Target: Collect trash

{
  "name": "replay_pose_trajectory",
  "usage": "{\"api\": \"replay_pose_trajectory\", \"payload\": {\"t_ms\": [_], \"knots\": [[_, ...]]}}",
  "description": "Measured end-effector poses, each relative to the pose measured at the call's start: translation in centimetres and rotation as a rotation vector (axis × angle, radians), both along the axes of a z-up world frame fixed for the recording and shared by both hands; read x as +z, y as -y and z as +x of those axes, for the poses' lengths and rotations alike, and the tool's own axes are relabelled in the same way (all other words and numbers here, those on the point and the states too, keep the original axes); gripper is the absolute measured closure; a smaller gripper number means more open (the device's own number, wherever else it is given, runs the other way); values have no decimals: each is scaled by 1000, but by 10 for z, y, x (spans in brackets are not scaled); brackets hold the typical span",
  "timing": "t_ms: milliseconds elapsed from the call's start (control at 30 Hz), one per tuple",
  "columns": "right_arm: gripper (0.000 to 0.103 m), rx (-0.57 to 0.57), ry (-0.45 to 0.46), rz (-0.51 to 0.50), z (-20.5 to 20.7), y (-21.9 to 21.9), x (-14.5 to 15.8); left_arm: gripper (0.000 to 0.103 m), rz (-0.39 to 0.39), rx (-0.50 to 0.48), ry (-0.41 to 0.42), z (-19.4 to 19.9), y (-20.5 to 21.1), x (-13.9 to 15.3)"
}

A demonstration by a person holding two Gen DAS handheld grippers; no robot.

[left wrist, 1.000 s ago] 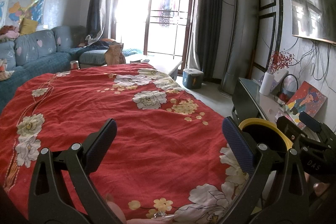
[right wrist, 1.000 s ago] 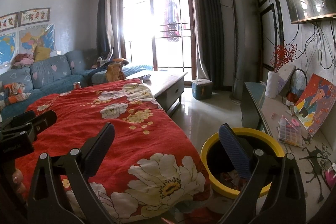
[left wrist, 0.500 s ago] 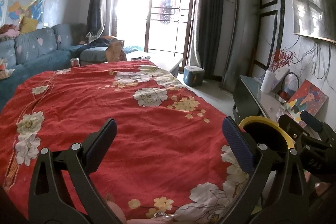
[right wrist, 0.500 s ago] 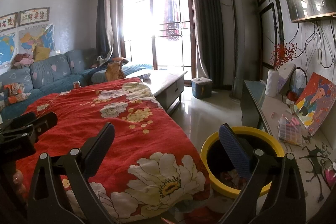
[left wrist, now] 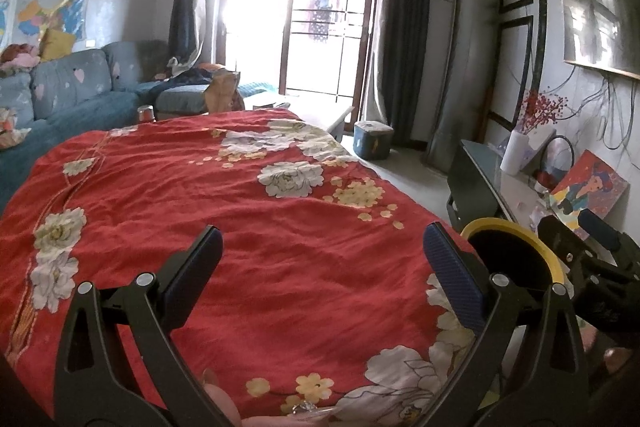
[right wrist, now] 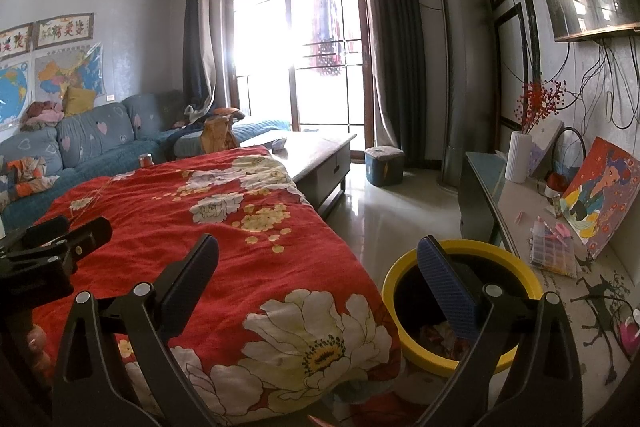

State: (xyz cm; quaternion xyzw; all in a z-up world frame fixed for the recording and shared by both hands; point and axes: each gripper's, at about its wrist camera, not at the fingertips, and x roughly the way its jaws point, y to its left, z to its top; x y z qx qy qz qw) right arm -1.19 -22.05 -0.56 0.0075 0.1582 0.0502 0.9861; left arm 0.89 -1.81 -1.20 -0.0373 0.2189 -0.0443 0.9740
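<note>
Since a second ago almost nothing has moved; both views only drift slightly. One yellow bin stands on the floor beside the red blanket, scraps inside. Two grippers, level: the left gripper over the blanket, the right gripper at its edge, jaws spread wide, empty.

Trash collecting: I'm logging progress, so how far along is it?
Done: crumpled trash already lies inside the yellow-rimmed round bin. In hand: nothing, since the left gripper and right gripper are both open. Left: no trash visible on the red floral cloth.
</note>
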Motion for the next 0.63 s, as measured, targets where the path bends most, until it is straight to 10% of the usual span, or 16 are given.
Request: {"api": "replay_pose_trajectory", "payload": {"t_ms": [367, 633], "knots": [[6, 104, -76, -3, 12, -23, 15, 11, -5, 89, -36, 5, -25, 13], [6, 611, -263, 2, 24, -216, 42, 11, -73, 470, -234, -9, -232, 27]]}}
